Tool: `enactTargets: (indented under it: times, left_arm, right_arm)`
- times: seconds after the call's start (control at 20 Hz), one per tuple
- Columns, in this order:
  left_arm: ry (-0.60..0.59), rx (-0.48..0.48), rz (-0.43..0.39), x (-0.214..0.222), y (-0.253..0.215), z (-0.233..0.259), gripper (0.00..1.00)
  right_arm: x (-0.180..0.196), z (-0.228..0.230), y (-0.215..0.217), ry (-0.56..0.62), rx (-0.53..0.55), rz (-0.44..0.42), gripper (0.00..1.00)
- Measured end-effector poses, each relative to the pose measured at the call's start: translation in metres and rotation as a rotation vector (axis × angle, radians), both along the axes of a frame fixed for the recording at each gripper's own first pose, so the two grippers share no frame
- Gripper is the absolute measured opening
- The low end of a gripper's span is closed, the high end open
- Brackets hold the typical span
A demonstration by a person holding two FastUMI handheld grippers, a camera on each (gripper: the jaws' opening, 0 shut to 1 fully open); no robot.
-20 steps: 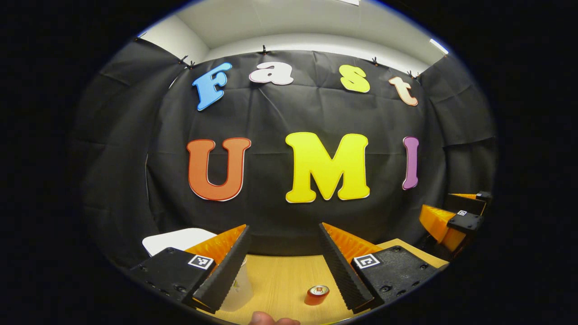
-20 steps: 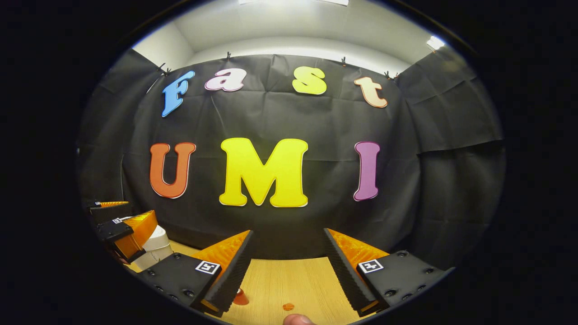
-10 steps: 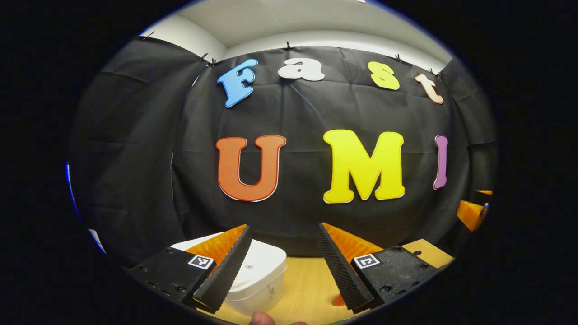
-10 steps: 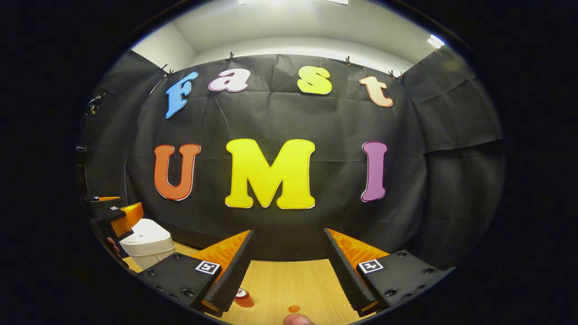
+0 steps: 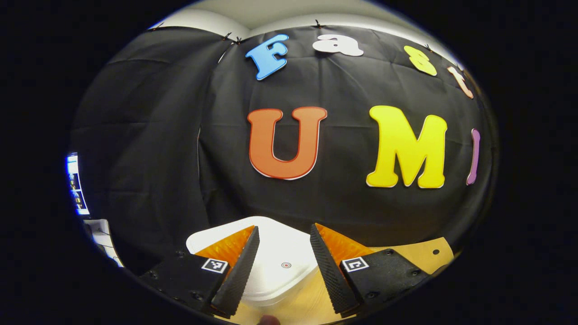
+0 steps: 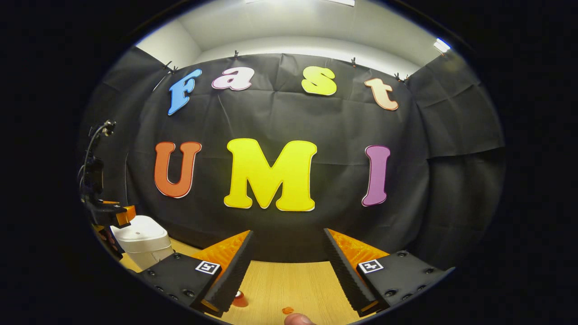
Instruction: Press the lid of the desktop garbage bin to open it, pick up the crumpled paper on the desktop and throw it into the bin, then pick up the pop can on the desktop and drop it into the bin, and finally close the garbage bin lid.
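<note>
In the left gripper view, the left gripper (image 5: 283,264) hangs over the white garbage bin (image 5: 271,275), its two fingers spread apart with nothing between them but the bin's flat lid (image 5: 289,253), which lies shut. A small round mark (image 5: 286,265) on the lid sits in the gap between the fingers, slightly nearer the one on the view's right. The bin stands on the wooden desktop (image 5: 420,255), close to the black cloth wall. At the bottom edge a fingertip (image 5: 269,320) of the person's hand peeks in. Far to the left, past the cloth, a lit screen (image 5: 74,185) shows as a thin strip.

In the right gripper view, the right gripper (image 6: 285,266) is also open — fingers wide, holding nothing — above the bare wood of the desktop (image 6: 293,282). The pop can (image 6: 239,299) stands upright on the desktop just beside the inner edge of the finger on the view's left, partly hidden by it. A small orange spot (image 6: 287,310) lies on the wood near the bottom, too small to identify. At the far left the garbage bin (image 6: 140,241) appears with the left gripper (image 6: 113,216) over its lid. A fingertip (image 6: 295,320) shows at the bottom edge.
</note>
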State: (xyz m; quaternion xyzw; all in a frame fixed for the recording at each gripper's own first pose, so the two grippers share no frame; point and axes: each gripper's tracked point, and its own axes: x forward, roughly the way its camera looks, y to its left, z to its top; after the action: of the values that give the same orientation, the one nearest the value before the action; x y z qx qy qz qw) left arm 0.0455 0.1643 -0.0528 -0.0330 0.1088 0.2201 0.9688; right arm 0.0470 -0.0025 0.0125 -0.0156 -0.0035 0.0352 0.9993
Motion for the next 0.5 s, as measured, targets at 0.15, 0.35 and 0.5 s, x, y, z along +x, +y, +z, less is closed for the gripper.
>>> enactTargets:
  times: [0.15,0.35,0.5]
  left_arm:
    - [0.033,-0.037,0.036,0.002,0.007,-0.012,0.69]
    - [0.095,-0.075,0.086,0.007,0.014,-0.034,0.58]
    - [0.153,-0.117,0.111,0.009,0.016,-0.056,0.30]
  right_arm:
    - [0.002,0.002,-0.006,0.000,-0.007,-0.005,0.94]
    - [0.005,-0.004,-0.016,0.015,-0.005,-0.019,0.95]
    - [0.008,-0.006,-0.020,0.021,0.003,-0.022,0.95]
